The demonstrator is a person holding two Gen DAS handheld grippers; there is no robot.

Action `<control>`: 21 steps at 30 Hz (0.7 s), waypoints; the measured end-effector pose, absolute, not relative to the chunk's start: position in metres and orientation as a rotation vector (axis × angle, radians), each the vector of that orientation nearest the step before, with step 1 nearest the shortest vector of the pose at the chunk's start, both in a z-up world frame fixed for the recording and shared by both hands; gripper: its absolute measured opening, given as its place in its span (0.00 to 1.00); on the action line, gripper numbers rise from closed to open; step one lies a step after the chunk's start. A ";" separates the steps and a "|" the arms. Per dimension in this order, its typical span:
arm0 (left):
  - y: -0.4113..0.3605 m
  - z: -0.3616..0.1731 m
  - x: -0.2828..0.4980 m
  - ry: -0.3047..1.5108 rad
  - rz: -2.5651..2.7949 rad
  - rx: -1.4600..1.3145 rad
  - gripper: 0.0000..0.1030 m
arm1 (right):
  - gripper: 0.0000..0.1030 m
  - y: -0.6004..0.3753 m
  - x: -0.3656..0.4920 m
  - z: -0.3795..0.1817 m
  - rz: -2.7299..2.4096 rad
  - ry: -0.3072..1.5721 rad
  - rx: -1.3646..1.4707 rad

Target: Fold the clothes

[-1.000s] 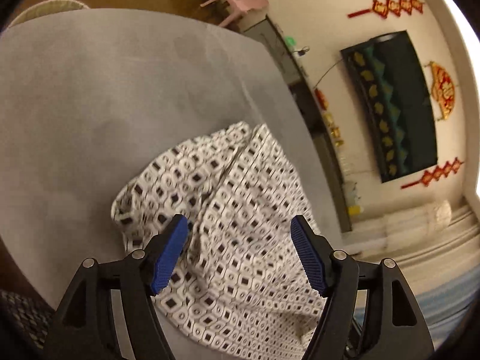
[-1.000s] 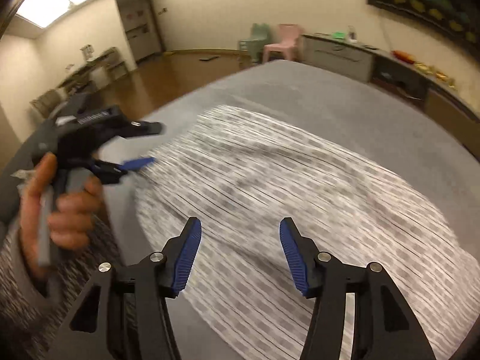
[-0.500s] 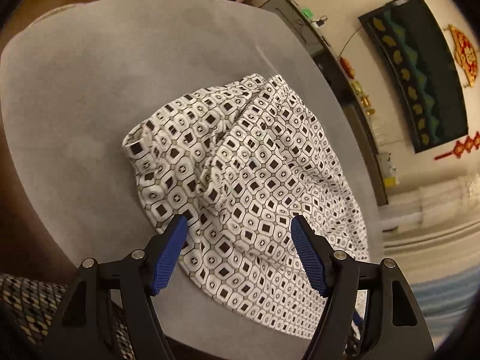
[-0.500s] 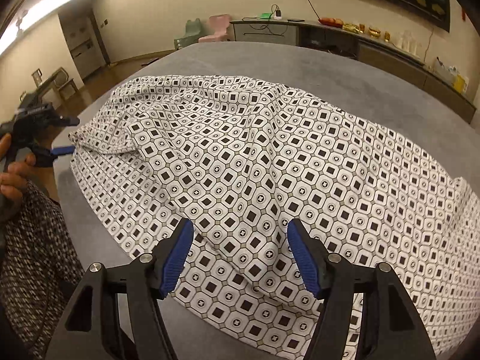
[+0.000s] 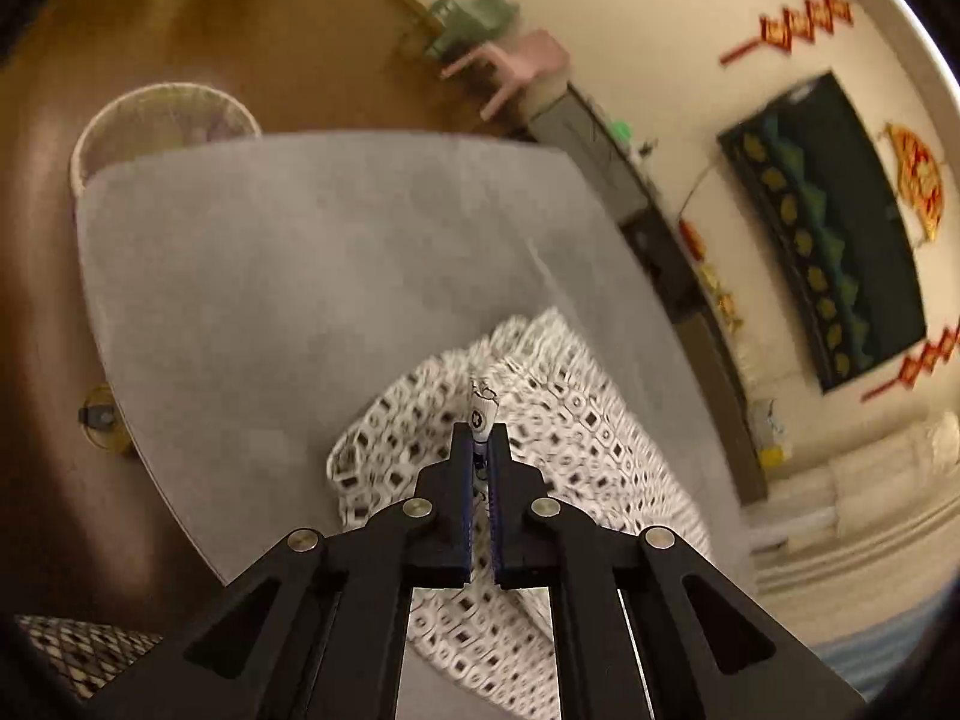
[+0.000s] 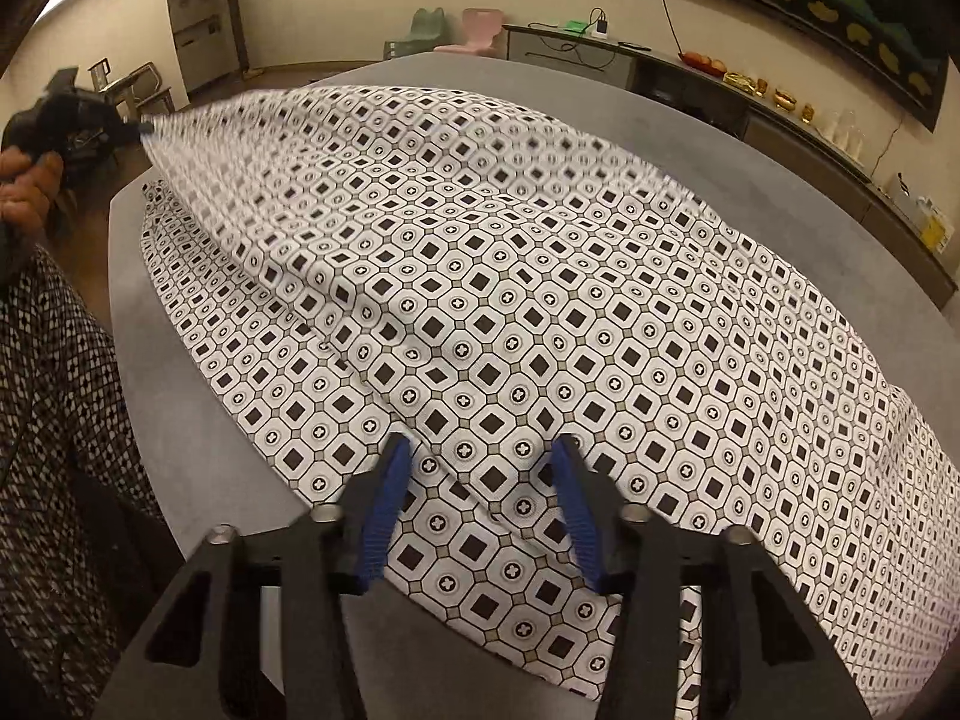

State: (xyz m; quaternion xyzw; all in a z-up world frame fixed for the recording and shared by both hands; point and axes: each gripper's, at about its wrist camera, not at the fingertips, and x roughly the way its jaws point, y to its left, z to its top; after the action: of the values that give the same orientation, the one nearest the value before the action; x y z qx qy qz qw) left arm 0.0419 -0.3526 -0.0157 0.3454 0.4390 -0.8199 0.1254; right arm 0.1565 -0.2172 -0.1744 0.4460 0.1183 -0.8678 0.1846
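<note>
Right gripper [image 6: 477,450]: seen nearest in the right wrist view, black frame with blue pads [image 6: 384,510]. The jaws are caught closing at about half width, set over a raised ridge of the cloth near its front edge. The fabric lies between the pads, but no pressing contact is seen.

Patterned garment [image 6: 540,312]: white cloth printed with black squares and ringed dots, spread across most of the grey table [image 6: 180,480]. Its near hem is laid close to the table's front edge; its far left corner is drawn up off the surface into a taut peak.

Left gripper [image 5: 479,432]: jaws are brought tightly together on a small pinch of the garment [image 5: 540,420], a tuft of which is seen poking out past the tips. In the right wrist view the same gripper [image 6: 141,127] is held at far left by a hand [image 6: 27,186], with the lifted corner stretched from it.

Patterned sleeve [image 6: 54,390]: a dark checked fabric worn by the person, seen at the left margin.

Woven basket [image 5: 159,132]: set on the brown floor beyond the table's far corner.

Pink chair [image 5: 516,63] and green chair [image 5: 474,15]: stood by the far wall.

Dark wall panel [image 5: 834,228]: hung above a low sideboard [image 6: 690,78], flanked by red ornaments [image 5: 804,21].
</note>
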 end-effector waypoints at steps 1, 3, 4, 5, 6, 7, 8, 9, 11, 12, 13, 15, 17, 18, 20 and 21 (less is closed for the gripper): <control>-0.349 -0.019 0.039 1.251 -2.391 1.051 0.03 | 0.17 -0.218 0.156 -0.173 -2.442 0.341 1.265; -0.344 -0.020 0.037 1.205 -2.420 1.096 0.03 | 0.05 -0.218 0.156 -0.169 -2.451 0.373 1.268; -0.343 -0.016 0.036 1.206 -2.437 1.085 0.03 | 0.04 -0.218 0.158 -0.165 -2.462 0.391 1.259; -0.347 -0.008 0.040 1.232 -2.467 1.023 0.03 | 0.03 -0.218 0.162 -0.158 -2.484 0.410 1.231; -0.350 0.001 0.045 1.247 -2.500 0.965 0.03 | 0.03 -0.216 0.169 -0.148 -2.503 0.427 1.198; -0.350 0.011 0.051 1.202 -2.531 0.922 0.03 | 0.03 -0.214 0.181 -0.134 -2.514 0.434 1.152; -0.351 0.022 0.057 1.157 -2.560 0.882 0.03 | 0.03 -0.212 0.194 -0.121 -2.513 0.441 1.115; -0.351 0.020 0.055 1.116 -2.560 0.924 0.03 | 0.03 -0.212 0.204 -0.114 -2.500 0.460 1.099; -0.343 0.002 0.045 1.028 -2.505 1.085 0.03 | 0.03 -0.211 0.219 -0.121 -2.442 0.496 1.139; -0.340 -0.006 0.041 1.006 -2.479 1.132 0.03 | 0.03 -0.210 0.222 -0.130 -2.411 0.503 1.176; -0.339 -0.010 0.037 0.987 -2.454 1.161 0.04 | 0.03 -0.210 0.221 -0.140 -2.391 0.514 1.216; -0.341 -0.011 0.034 0.970 -2.406 1.167 0.04 | 0.03 -0.215 0.221 -0.153 -2.343 0.544 1.266; -0.342 -0.011 0.038 0.964 -2.359 1.159 0.04 | 0.03 -0.221 0.224 -0.158 -2.304 0.580 1.279; -0.342 -0.012 0.038 0.960 -2.337 1.159 0.04 | 0.03 -0.222 0.226 -0.158 -2.293 0.591 1.282; -0.342 -0.018 0.037 0.956 -2.280 1.190 0.07 | 0.03 -0.223 0.228 -0.157 -2.284 0.595 1.281; -0.344 -0.025 0.039 0.959 -2.245 1.209 0.08 | 0.04 -0.221 0.227 -0.156 -2.277 0.567 1.287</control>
State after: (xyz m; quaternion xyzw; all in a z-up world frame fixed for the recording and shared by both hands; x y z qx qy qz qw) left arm 0.0388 -0.3439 -0.0250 0.4342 0.3445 -0.8062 0.2071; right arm 0.2274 -0.2213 -0.1560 0.4678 0.2063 -0.8279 0.2307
